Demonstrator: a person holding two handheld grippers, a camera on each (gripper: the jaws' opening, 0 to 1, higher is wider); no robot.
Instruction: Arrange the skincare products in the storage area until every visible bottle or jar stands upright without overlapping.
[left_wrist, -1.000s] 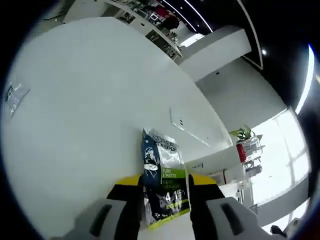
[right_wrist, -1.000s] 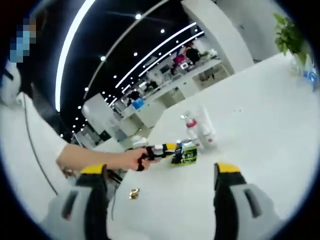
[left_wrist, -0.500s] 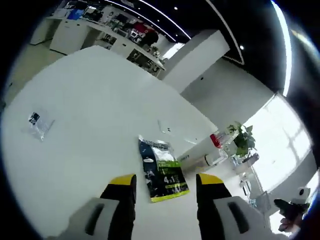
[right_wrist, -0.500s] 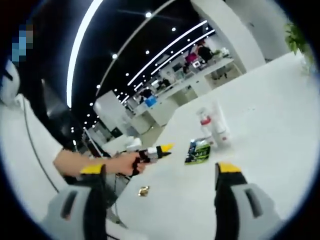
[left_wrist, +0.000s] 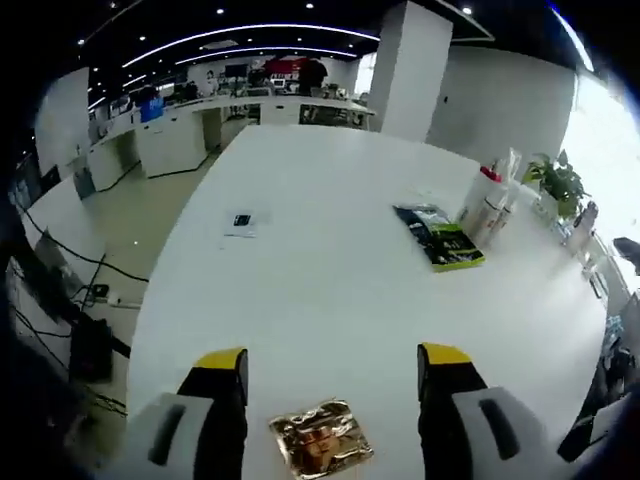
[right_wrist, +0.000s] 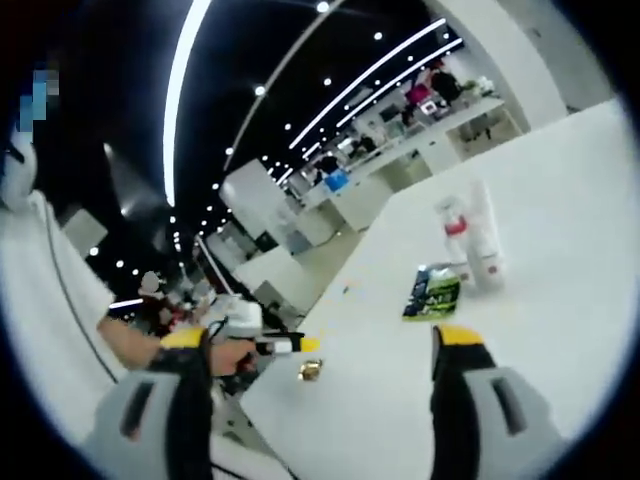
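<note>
We see the left gripper (left_wrist: 332, 372) held above the near end of a long white table (left_wrist: 320, 260), its two yellow-tipped jaws spread wide with nothing between them. Just below the gap between the jaws, a crumpled gold foil sachet (left_wrist: 320, 441) lies flat on the tabletop. Farther along the table, toward the right side of the left gripper view, a dark sachet with a green band (left_wrist: 440, 237) lies flat, and just beside it, at its far right corner, a white bottle with a red cap (left_wrist: 476, 200) stands upright next to a paler tube-like container (left_wrist: 500, 192); we cannot tell whether the two touch. A small clear packet with a dark label (left_wrist: 241, 224) lies well apart from these, on the left part of the table. A potted plant (left_wrist: 560, 184) stands near the far right edge. In the right gripper view, the right gripper (right_wrist: 322, 352) also has its jaws spread apart and holds nothing. Between them we see the same table (right_wrist: 560, 300), with the green-banded sachet (right_wrist: 431, 292) flat beside the upright red-capped bottle (right_wrist: 456, 238) and the tall pale container (right_wrist: 484, 238). The gold sachet (right_wrist: 310, 370) lies near the table's near corner, and a person's hand (right_wrist: 232, 352) holds the left gripper (right_wrist: 290, 345) out beside it.
</note>
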